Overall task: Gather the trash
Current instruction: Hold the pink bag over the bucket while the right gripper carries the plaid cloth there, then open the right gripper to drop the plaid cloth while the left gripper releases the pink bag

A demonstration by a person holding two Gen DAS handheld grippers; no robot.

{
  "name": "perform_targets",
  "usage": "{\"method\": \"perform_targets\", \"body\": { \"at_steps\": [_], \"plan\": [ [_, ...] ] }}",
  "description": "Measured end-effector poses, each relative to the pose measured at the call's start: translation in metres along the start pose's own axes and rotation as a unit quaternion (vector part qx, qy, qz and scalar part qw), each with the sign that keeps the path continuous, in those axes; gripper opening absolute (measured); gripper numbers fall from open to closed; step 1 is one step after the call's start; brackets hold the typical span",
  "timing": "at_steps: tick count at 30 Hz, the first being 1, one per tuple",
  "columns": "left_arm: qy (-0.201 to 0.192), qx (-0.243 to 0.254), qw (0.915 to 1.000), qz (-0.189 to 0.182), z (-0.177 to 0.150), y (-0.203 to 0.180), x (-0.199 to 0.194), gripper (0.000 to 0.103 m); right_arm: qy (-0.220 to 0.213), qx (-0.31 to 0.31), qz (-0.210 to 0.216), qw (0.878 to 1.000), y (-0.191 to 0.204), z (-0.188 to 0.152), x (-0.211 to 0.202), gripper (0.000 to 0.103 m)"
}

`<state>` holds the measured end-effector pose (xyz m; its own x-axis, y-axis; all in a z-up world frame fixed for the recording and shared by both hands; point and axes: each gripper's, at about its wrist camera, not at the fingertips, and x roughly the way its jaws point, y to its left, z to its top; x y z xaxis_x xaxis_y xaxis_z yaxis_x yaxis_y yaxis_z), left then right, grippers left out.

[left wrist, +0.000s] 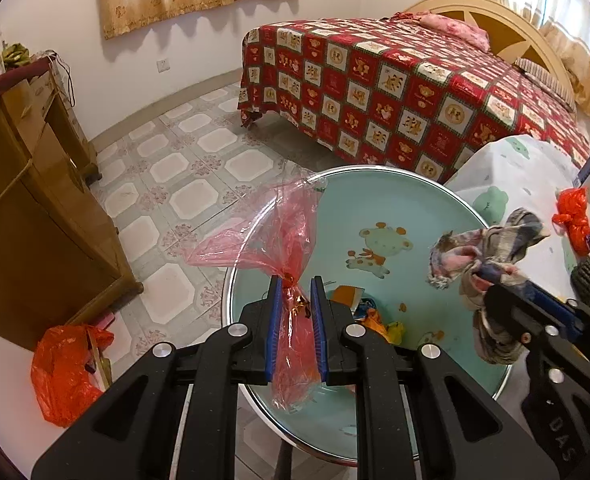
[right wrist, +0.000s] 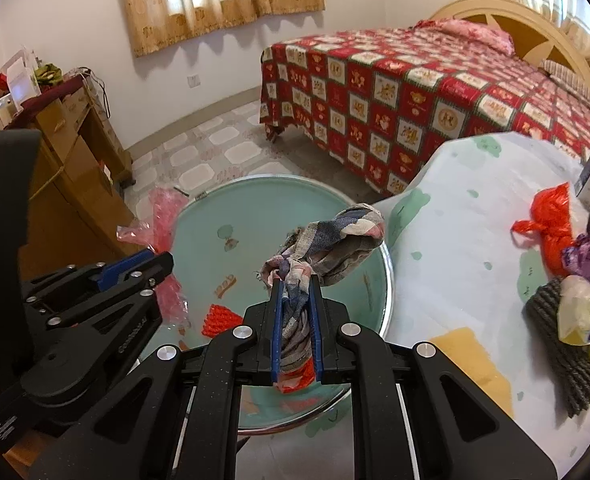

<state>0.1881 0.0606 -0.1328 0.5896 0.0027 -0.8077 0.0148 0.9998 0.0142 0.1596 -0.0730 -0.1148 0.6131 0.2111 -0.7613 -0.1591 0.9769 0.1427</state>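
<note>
A round teal basin (left wrist: 395,208) with cartoon animals stands below both grippers. My left gripper (left wrist: 297,280) is shut on a crinkled pink see-through wrapper (left wrist: 283,232), which fans out above the basin's left rim. In the basin lie orange and yellow scraps (left wrist: 379,320). At the right of this view my right gripper (left wrist: 491,286) is shut on a bunched plaid cloth (left wrist: 491,244). In the right wrist view the right gripper (right wrist: 295,280) pinches that plaid cloth (right wrist: 347,232) over the basin (right wrist: 255,208). A red scrap (right wrist: 219,320) lies inside. The left gripper (right wrist: 155,258) and its wrapper (right wrist: 163,212) show at the left.
A table under a white cloth with green prints (right wrist: 455,240) adjoins the basin on the right. It carries an orange bag (right wrist: 551,224), a grey knitted piece (right wrist: 563,344), wrappers and a yellow sponge (right wrist: 471,356). A bed (left wrist: 395,92) stands behind, a wooden cabinet (left wrist: 27,184) and an orange floor bag (left wrist: 63,372) at left.
</note>
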Motion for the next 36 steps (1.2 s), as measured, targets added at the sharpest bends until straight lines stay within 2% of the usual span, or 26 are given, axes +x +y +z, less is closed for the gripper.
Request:
{"method": "perform_targets", "body": {
  "at_steps": [7, 16, 20, 22, 24, 26, 28, 31, 32, 36],
  "plan": [
    [0.003, 0.003, 1.0, 0.009, -0.001, 0.0, 0.002, 0.015, 0.04, 0.013, 0.015, 0.999, -0.006, 0.001, 0.023, 0.019],
    [-0.001, 0.006, 0.9999, 0.015, 0.0, -0.001, 0.002, 0.016, 0.009, 0.04, 0.007, 0.999, -0.02, 0.002, 0.003, 0.026],
    [-0.007, 0.01, 0.9996, 0.026, 0.0, -0.002, 0.001, 0.018, -0.018, 0.059, -0.007, 0.998, -0.029, 0.001, -0.014, 0.049],
    [-0.011, 0.014, 0.9994, 0.031, 0.0, -0.003, -0.001, 0.019, -0.03, 0.066, -0.017, 0.997, -0.033, 0.0, -0.021, 0.055],
    [-0.017, 0.018, 0.999, 0.039, 0.0, -0.004, -0.002, 0.026, -0.039, 0.072, -0.028, 0.996, -0.038, -0.001, -0.029, 0.063],
    [-0.022, 0.019, 0.9985, 0.046, 0.0, -0.005, -0.004, 0.041, -0.045, 0.083, -0.029, 0.995, -0.044, -0.002, -0.035, 0.069],
    [-0.028, 0.019, 0.9982, 0.05, 0.0, -0.004, -0.006, 0.048, -0.05, 0.092, -0.038, 0.994, -0.05, -0.003, -0.041, 0.071],
    [-0.039, 0.022, 0.9975, 0.055, 0.001, -0.006, -0.01, 0.052, -0.063, 0.102, -0.057, 0.991, -0.059, -0.005, -0.052, 0.075],
    [-0.042, 0.023, 0.9971, 0.059, 0.002, -0.006, -0.012, 0.058, -0.066, 0.103, -0.072, 0.99, -0.062, -0.006, -0.056, 0.075],
    [-0.053, 0.02, 0.9964, 0.062, 0.002, -0.009, -0.017, 0.067, -0.093, 0.111, -0.117, 0.983, -0.071, -0.015, -0.072, 0.078]
  ]
}}
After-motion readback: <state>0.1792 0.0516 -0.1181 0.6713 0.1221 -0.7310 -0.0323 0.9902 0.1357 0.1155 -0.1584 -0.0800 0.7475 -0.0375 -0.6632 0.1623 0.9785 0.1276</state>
